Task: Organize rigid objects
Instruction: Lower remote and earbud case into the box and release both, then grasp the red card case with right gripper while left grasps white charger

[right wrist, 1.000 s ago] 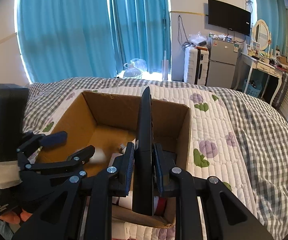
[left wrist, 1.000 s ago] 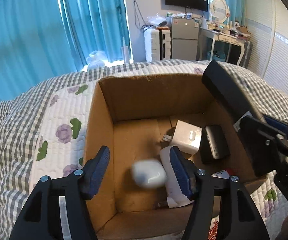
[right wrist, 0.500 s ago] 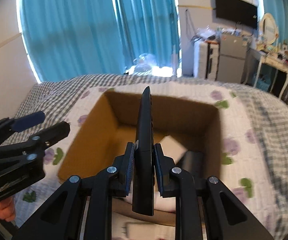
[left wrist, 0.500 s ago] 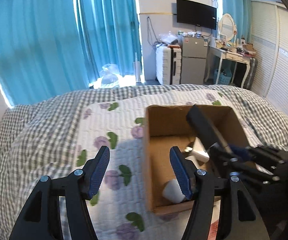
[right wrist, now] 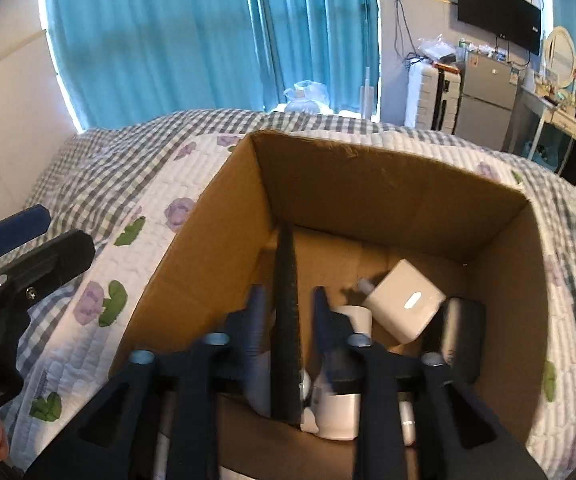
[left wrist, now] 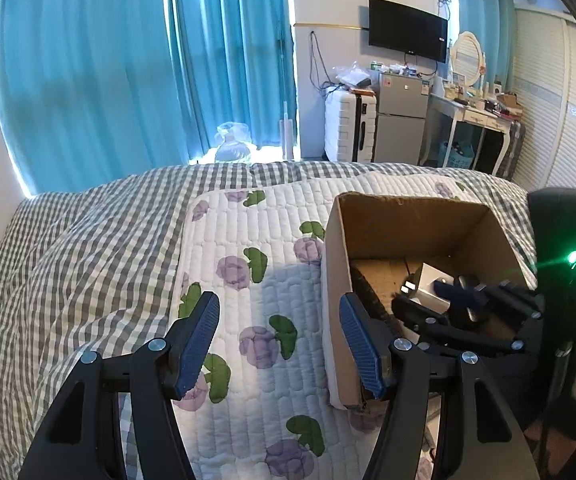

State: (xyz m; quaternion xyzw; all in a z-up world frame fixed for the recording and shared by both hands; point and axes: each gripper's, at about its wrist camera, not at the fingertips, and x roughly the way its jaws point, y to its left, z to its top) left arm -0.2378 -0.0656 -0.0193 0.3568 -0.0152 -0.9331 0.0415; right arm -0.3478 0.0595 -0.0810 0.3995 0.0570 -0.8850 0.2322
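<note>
1. Our right hand-held gripper has gone down into the box. A second ago it was up above the rim.
2. It was squeezing the flat black remote then. Now there are small gaps on both sides of the remote, so the jaws look like they are letting go. The picture is a bit blurry there, so we cannot be sure.
3. The remote stands on its thin edge, at the near left part of the box.
4. Our left hand-held gripper is wide open and holds nothing. It was over the box a second ago. Now it has moved out to the left, over the flower quilt on the bed.
5. The white thing it dropped now lies at the near side of the box, we think. It may be the white cup shape under the right gripper.
6. A white cube and a dark case also sit in the box, to the right.
7. We think the remote is almost put away. Next we should open all the way and lift straight up, so it does not tip onto the other things.
</note>
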